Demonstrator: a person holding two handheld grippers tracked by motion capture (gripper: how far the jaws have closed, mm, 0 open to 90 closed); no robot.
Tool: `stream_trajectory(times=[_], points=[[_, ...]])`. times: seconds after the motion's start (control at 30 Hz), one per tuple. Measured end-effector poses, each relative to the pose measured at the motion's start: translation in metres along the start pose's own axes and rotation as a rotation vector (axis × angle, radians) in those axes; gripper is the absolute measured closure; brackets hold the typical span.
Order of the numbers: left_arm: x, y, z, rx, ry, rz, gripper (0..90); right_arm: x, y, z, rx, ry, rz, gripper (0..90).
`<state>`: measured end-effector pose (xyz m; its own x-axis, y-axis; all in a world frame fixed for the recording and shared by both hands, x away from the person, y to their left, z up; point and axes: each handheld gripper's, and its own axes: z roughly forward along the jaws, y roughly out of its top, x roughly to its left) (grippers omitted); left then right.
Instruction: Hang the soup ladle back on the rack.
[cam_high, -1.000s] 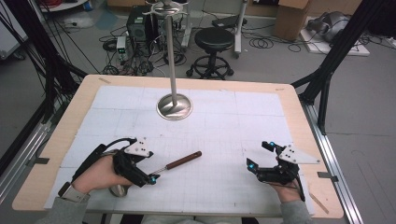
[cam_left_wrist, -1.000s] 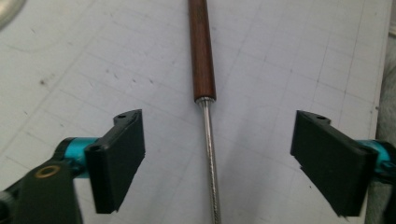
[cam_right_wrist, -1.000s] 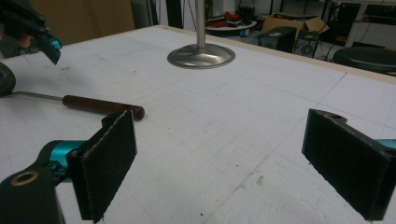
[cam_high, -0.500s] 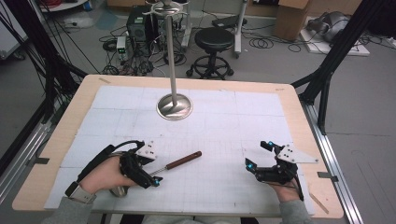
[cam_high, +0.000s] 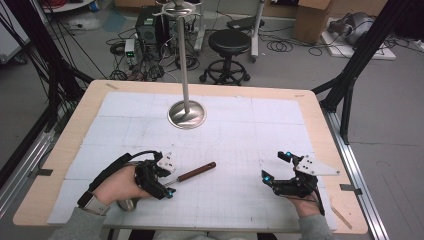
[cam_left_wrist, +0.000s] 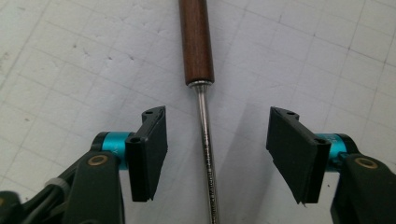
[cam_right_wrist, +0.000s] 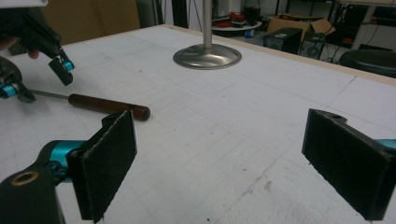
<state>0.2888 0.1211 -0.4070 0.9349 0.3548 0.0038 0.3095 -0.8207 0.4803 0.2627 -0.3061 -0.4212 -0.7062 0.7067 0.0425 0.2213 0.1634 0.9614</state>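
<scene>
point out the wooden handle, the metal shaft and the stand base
wooden handle (cam_left_wrist: 196, 42), left gripper view, middle of the brown grip
metal shaft (cam_left_wrist: 208, 154), left gripper view, thin rod mid-length
stand base (cam_high: 187, 114), high view, round dish surface

One wooden-handled tool (cam_high: 190, 174) lies on the one table (cam_high: 310, 107), with one metal stand (cam_high: 186, 114), two grippers and one stool (cam_high: 228, 44) behind.
</scene>
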Motion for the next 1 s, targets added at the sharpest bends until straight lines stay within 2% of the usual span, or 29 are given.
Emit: stream_trajectory(times=[0.2, 0.37, 0.7, 0.9, 1.0], points=[[0.006, 0.0, 0.009, 0.072, 0.009, -0.006, 42.7, -0.001, 0.001, 0.002, -0.001, -0.002, 0.0, 9.2], [0.009, 0.0, 0.009, 0.08, 0.005, -0.026, 47.4, -0.002, 0.0, 0.0, -0.006, 0.0, 0.001, 9.2], [0.012, 0.002, 0.008, 0.11, -0.006, -0.013, 50.6, -0.001, 0.0, 0.001, 0.002, 0.01, 0.002, 9.2], [0.011, 0.002, 0.006, 0.126, 0.002, -0.026, 58.7, -0.001, 0.0, -0.001, 0.004, 0.007, -0.001, 9.2], [0.008, 0.003, 0.006, 0.134, 0.004, -0.012, 65.9, -0.002, -0.001, -0.002, 0.0, 0.004, -0.001, 9.2]])
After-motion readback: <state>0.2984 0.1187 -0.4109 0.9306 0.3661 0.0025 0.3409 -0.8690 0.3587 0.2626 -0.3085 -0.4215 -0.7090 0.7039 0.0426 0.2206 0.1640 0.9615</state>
